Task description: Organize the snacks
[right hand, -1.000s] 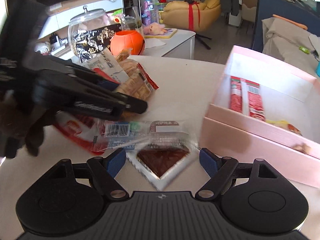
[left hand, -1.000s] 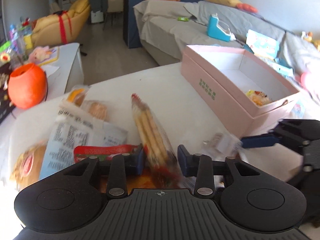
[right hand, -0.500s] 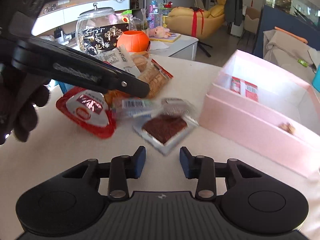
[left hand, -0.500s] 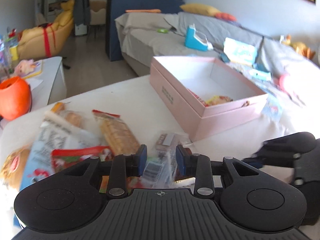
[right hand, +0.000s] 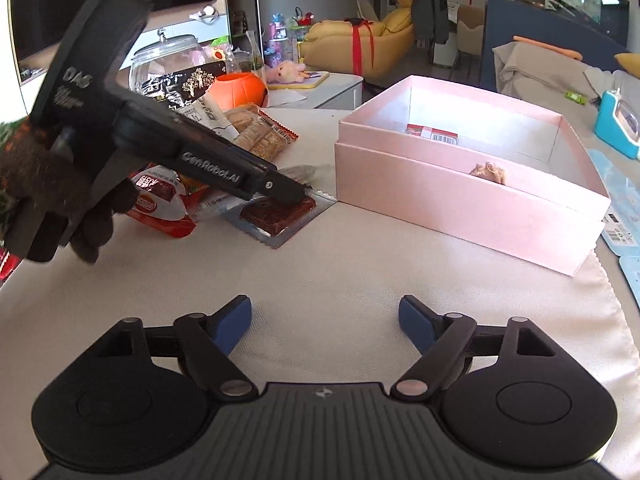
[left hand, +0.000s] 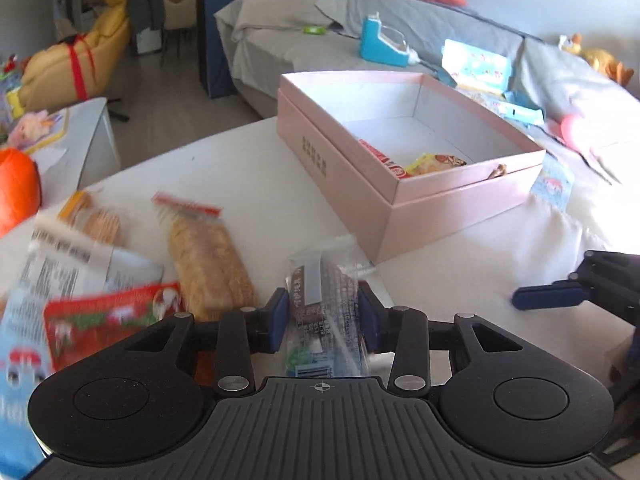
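Note:
My left gripper (left hand: 323,320) has its jaws around a clear-wrapped brown snack packet (left hand: 324,308) lying on the white table; the pads touch its sides. From the right wrist view the left gripper (right hand: 296,196) sits over that packet (right hand: 276,216). The open pink box (left hand: 404,152) stands beyond it and holds a red packet (left hand: 380,158) and a yellow packet (left hand: 436,162). A pile of snacks lies to the left: a cracker pack (left hand: 208,256) and a red bag (left hand: 108,312). My right gripper (right hand: 325,322) is open and empty above bare table.
An orange pumpkin pot (right hand: 240,88), a glass jar (right hand: 168,56) and a black packet (right hand: 180,80) stand behind the snack pile. A sofa with toys (left hand: 384,44) lies beyond the box. Blue cards (right hand: 624,240) lie right of the box.
My left gripper has shifted from the cracker pack to the clear brown packet and closed in on it. My right gripper has pulled back from that packet and opened wide.

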`<state>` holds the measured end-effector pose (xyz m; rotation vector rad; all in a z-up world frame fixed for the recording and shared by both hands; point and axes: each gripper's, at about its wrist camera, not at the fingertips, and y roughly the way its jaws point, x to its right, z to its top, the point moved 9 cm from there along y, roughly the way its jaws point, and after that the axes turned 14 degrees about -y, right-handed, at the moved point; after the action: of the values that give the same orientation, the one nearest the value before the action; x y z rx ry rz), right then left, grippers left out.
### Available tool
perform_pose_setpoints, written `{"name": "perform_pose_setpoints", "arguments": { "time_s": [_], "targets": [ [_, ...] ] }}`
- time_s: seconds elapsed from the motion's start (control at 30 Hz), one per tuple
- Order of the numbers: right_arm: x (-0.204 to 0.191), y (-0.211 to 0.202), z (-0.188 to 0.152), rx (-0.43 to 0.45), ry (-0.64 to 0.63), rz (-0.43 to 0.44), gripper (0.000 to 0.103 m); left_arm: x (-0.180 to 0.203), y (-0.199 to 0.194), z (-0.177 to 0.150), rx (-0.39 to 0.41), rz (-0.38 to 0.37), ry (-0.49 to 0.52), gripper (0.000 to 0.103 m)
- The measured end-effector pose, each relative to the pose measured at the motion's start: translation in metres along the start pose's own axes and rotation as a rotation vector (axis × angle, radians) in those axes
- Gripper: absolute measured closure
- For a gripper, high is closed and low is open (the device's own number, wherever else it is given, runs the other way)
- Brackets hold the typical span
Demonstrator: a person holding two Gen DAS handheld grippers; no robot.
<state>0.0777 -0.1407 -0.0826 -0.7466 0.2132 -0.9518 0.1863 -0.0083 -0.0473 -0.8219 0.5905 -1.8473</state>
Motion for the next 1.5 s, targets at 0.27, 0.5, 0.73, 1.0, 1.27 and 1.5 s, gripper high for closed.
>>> {"name": "perform_pose_setpoints", "arguments": {
  "time_s": [0.27,0.5,0.73,1.0,1.27,1.5],
  "targets": [
    [0.002,0.003,0.007,-0.009,0.038,0.007,0.020,-0.016,-0.055,-0.058,0.130,0.115,-0.162,0.062],
    [-0.004,0.049,0.053,-0.057,0.110,-0.015,0.020,-0.007,-0.068,-0.075,0.160,0.158,-0.149,0.061],
    [-0.025,0.074,0.074,-0.063,0.021,-0.101,0.045,-0.008,-0.080,-0.085,0.114,0.044,-0.207,0.060],
    [-0.014,0.020,0.032,-0.060,-0.043,-0.092,0.064,-0.002,-0.078,-0.088,0.109,0.011,-0.215,0.056],
    [0.019,-0.012,-0.001,-0.071,-0.009,-0.149,0.046,0.013,-0.070,-0.087,0.086,0.019,-0.169,0.056],
    [0.026,0.004,0.010,-0.024,0.029,-0.145,0.042,0.016,-0.068,-0.088,0.070,0.044,-0.154,0.056]
  ]
}}
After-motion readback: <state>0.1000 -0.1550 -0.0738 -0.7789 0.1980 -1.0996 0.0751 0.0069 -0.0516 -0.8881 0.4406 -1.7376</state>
